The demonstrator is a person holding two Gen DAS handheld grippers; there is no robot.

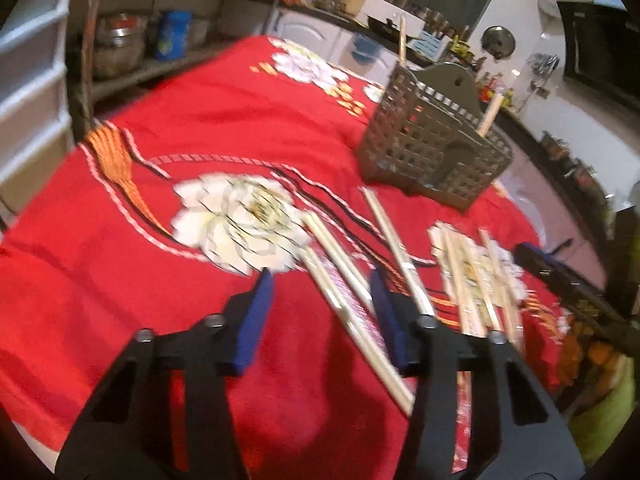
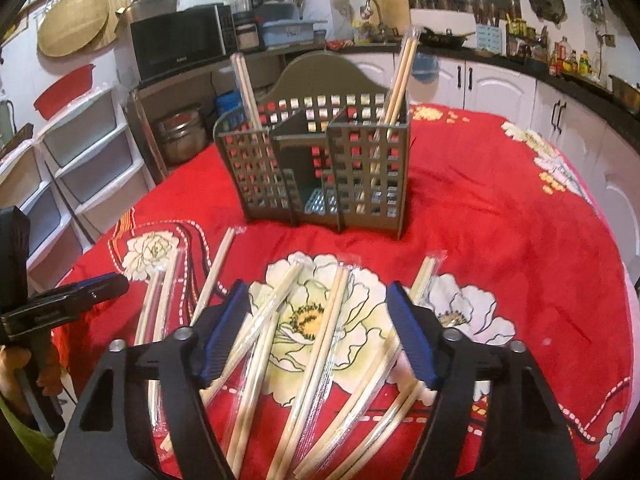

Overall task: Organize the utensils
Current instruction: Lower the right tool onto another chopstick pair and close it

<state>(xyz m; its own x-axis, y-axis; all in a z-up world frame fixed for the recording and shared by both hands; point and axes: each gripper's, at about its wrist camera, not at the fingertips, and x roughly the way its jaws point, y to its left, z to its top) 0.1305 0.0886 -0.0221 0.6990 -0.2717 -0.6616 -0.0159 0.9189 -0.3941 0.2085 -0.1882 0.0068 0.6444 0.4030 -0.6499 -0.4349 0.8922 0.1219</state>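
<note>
Utensil holder of grey perforated plastic (image 2: 316, 160) stands far on the red floral tablecloth (image 2: 500, 240), wrapped wooden chopsticks (image 2: 396, 84) upright in both end compartments. Loose pairs (image 2: 320, 344) lie near. Left gripper (image 1: 320, 292) and right gripper (image 2: 320, 300) spread, unpinched.

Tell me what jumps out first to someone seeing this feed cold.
The bright red flowered tablecloth fills both views. At its middle stands a grey perforated plastic utensil caddy with wrapped pairs upright in its two outer compartments. More plastic-wrapped wooden chopsticks lie scattered in front of it, under the right tongs.
</note>
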